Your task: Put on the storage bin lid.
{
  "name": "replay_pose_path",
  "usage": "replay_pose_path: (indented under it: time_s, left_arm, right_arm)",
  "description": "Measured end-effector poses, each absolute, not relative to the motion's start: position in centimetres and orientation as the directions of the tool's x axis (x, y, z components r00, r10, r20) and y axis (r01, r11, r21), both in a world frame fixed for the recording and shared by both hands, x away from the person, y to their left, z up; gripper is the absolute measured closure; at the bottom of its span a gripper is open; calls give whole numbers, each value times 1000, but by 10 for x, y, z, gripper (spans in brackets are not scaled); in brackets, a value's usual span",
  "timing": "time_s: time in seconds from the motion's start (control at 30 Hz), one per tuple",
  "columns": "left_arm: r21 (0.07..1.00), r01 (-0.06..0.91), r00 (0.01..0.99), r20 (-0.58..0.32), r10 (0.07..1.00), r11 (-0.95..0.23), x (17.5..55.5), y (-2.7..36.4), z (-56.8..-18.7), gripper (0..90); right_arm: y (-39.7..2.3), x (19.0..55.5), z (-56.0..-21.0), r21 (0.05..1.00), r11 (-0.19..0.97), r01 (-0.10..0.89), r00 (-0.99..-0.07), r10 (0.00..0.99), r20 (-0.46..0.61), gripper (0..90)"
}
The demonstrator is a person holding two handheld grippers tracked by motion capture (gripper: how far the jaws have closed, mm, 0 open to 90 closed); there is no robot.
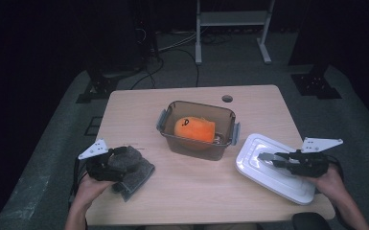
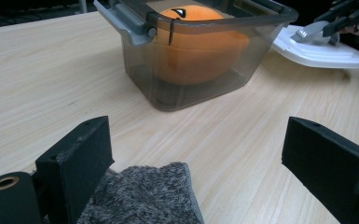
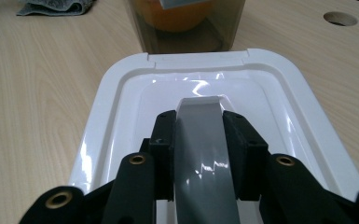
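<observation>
The right gripper (image 3: pixel 199 154) clamps both black jaws on the grey handle (image 3: pixel 204 154) of the glossy white rectangular plastic lid (image 3: pixel 121 93), which sits at the table's near right corner, its far edge just short of the container. The left gripper (image 2: pixel 196 158) stands wide, jaws released, over a folded grey woolly cloth (image 2: pixel 144 196) at the near left edge. Farther off, mid-table, stands the smoky translucent plastic container (image 1: pixel 197 143) with grey side latches, holding an orange plush toy (image 1: pixel 194 128). All rest on the light wooden table (image 1: pixel 182 187).
</observation>
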State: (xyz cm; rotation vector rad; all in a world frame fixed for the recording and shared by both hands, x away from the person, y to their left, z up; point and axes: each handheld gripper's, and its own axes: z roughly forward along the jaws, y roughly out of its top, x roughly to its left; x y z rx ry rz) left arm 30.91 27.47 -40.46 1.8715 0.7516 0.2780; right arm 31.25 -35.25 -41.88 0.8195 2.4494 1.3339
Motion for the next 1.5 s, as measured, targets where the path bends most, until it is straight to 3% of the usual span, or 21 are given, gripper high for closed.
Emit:
replay_pose_path:
  time_s: [0.8, 1.5]
  left_arm:
    - [895, 370, 774, -149, 615, -250, 309, 275, -405, 79]
    - [898, 366, 773, -148, 617, -243, 310, 277, -404, 79]
  right_arm:
    - [-359, 313, -349, 853, 429, 297, -831, 557, 9, 653]
    - [-304, 350, -301, 873, 436, 220, -889, 457, -5, 652]
